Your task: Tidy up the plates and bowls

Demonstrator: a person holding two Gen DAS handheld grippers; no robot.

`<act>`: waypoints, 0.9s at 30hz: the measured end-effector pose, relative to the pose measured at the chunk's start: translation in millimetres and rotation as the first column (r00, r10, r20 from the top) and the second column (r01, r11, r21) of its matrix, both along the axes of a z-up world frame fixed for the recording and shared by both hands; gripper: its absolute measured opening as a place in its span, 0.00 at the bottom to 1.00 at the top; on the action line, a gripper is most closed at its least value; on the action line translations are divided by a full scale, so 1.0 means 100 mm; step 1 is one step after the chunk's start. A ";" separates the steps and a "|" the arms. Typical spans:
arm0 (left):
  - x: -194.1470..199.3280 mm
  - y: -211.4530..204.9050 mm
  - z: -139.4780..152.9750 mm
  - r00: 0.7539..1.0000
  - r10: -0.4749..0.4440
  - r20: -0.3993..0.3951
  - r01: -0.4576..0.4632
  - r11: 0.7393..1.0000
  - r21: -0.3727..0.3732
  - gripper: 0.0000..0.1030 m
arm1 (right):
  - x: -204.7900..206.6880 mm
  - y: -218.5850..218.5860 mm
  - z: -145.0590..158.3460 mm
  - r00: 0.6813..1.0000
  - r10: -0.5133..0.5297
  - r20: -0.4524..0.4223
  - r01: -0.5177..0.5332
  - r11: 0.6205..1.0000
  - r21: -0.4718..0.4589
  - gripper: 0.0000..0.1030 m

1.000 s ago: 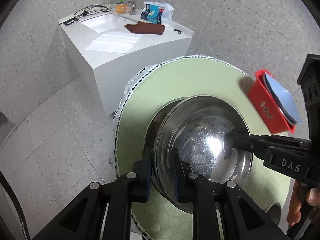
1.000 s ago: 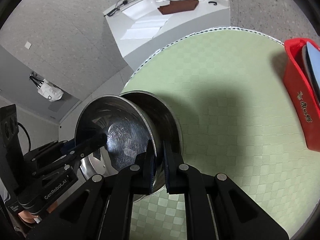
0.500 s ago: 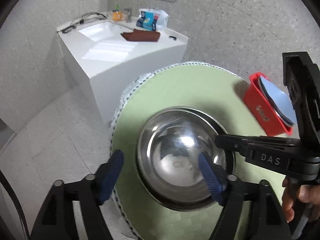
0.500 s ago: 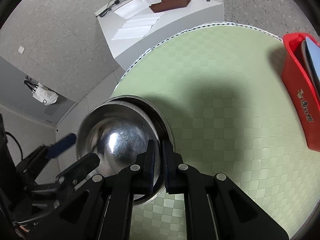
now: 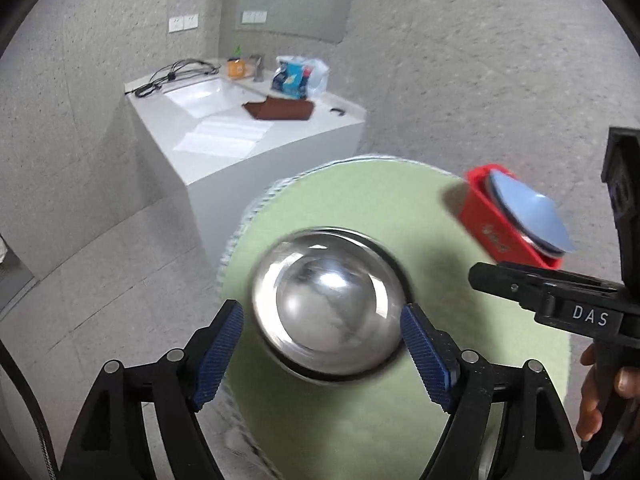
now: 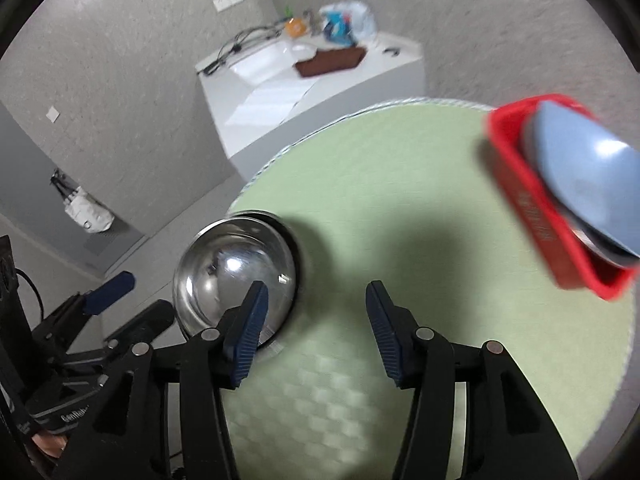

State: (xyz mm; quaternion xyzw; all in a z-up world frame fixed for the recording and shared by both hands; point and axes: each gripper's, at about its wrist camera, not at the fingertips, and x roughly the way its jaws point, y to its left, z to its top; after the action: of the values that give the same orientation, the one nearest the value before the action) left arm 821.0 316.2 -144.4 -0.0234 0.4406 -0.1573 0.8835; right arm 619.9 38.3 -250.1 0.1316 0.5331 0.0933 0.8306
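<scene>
Left gripper (image 5: 322, 344): fingers spread, steel bowls between their tips, untouched.
Right gripper (image 6: 314, 330): fingers spread, empty.
Steel bowls (image 6: 236, 276): nested, beyond its left finger.

Silver bowls (image 5: 326, 308), green checked tablecloth (image 6: 400, 200), red rack (image 6: 536, 216), blue plates (image 6: 580, 176)

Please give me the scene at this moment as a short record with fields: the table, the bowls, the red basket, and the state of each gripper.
table: round table with green checked cloth
bowls: steel bowls, one nested in the other, near the table edge, held by nobody
basket: red basket on the far side of the table, blue plates standing in it
left gripper: open, pads either side of the bowls, apart from them
right gripper: open, empty
</scene>
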 end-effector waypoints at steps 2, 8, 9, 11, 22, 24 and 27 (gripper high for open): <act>-0.18 -0.15 -0.02 0.999 -0.034 -0.003 0.034 0.999 -0.007 0.76 | -0.22 -0.17 0.05 1.000 -0.022 0.019 0.023 1.000 -0.019 0.55; -0.73 -0.69 -0.27 0.991 -0.117 -0.062 0.117 0.993 -0.007 0.76 | -1.01 -0.72 -0.07 0.996 -0.086 0.006 0.087 0.995 -0.040 0.58; -0.86 -0.79 -0.35 0.989 -0.121 -0.080 0.122 0.993 0.005 0.76 | -1.11 -0.78 -0.12 0.996 -0.091 -0.007 0.091 0.995 -0.038 0.58; -0.97 -0.91 -0.44 0.987 -0.121 -0.102 0.124 0.992 0.020 0.76 | -1.31 -0.89 -0.25 0.994 -0.099 -0.050 0.098 0.995 -0.025 0.58; -1.32 -1.29 -0.82 0.968 -0.082 -0.238 0.091 0.995 0.027 0.52 | -1.73 -0.93 -0.79 0.982 -0.022 -0.190 0.041 0.994 0.101 0.51; -1.28 -1.35 -0.88 0.959 -0.101 -0.264 0.113 0.993 0.031 0.34 | -1.73 -0.92 -0.86 0.977 -0.011 -0.214 0.040 0.991 0.130 0.29; -1.18 -1.39 -0.88 0.948 -0.151 -0.279 0.146 0.989 -0.039 0.09 | -1.70 -0.90 -0.83 0.980 0.001 -0.199 0.031 0.987 0.160 0.08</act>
State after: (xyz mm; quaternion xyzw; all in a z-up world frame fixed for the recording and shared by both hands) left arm 703.1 176.9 -232.0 -0.0204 0.5608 -0.2224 0.7973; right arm 449.7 -51.2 -333.2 0.2114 0.6029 0.1165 0.7604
